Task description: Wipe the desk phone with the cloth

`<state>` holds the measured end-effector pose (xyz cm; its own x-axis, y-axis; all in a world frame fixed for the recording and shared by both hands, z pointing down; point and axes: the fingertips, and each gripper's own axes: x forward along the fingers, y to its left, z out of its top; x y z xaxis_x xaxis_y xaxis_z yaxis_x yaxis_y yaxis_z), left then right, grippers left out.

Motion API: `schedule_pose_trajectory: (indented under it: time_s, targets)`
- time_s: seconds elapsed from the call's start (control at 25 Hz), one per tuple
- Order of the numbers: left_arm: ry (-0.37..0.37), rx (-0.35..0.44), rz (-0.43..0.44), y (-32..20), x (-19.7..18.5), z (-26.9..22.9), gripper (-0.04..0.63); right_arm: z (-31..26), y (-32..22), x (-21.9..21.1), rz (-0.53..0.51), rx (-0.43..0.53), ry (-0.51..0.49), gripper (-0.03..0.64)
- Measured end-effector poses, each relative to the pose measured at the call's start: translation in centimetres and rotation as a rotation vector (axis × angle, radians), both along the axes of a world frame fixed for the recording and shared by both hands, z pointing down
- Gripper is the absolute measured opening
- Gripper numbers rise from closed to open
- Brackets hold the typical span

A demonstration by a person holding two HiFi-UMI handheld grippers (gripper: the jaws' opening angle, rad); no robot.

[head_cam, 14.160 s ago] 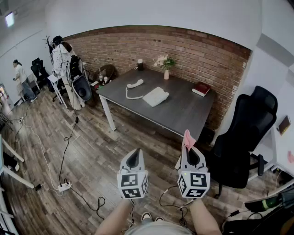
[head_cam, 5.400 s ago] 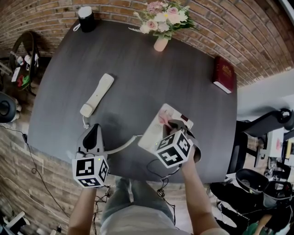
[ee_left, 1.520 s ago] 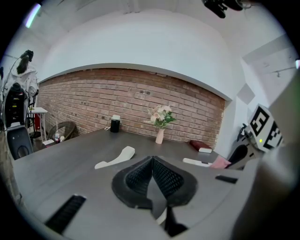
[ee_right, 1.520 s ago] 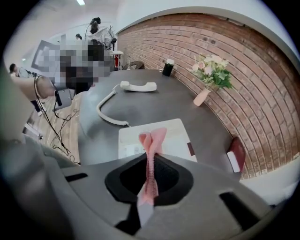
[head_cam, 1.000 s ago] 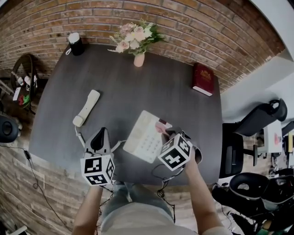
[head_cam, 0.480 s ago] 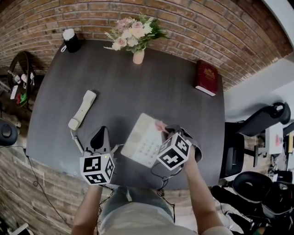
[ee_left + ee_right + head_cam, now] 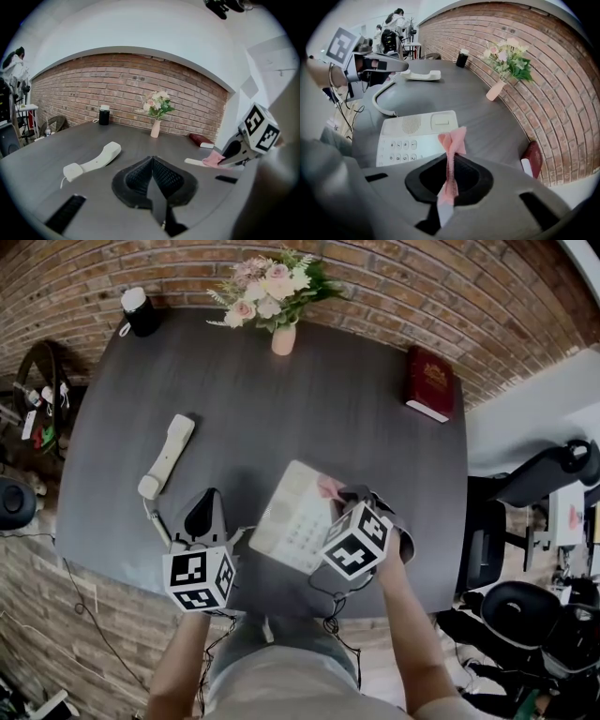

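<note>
The cream desk phone base [image 7: 292, 516] [image 7: 415, 136] lies near the table's front edge with its handset [image 7: 167, 456] [image 7: 92, 161] off, lying to the left on a curly cord. My right gripper [image 7: 339, 491] [image 7: 451, 154] is shut on a pink cloth [image 7: 329, 487] [image 7: 453, 140], whose free end rests at the phone's right edge. My left gripper [image 7: 204, 512] [image 7: 152, 169] is shut and holds nothing. It hovers left of the phone base, above the cord.
On the dark table [image 7: 309, 409] stand a vase of flowers [image 7: 272, 292], a black cup [image 7: 138, 310] at the back left and a red book [image 7: 428, 381] at the right. A brick wall [image 7: 403, 287] runs behind. A black office chair [image 7: 534, 484] stands at the right.
The view has shifted slightly. My right gripper with the cloth stays at the phone's right edge, a little nearer the far corner. The left gripper holds its place.
</note>
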<state>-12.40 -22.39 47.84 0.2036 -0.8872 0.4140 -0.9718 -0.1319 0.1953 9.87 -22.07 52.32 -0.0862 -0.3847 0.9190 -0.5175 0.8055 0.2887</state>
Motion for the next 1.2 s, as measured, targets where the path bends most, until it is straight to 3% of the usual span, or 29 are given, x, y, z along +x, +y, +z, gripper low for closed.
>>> schedule_pose_trajectory:
  time_s: [1.2]
  targets:
    - [-0.017, -0.021, 0.008, 3.0, -0.1, 0.7, 0.005, 1.1, 3.3, -1.1, 0.005, -0.042, -0.033, 0.02]
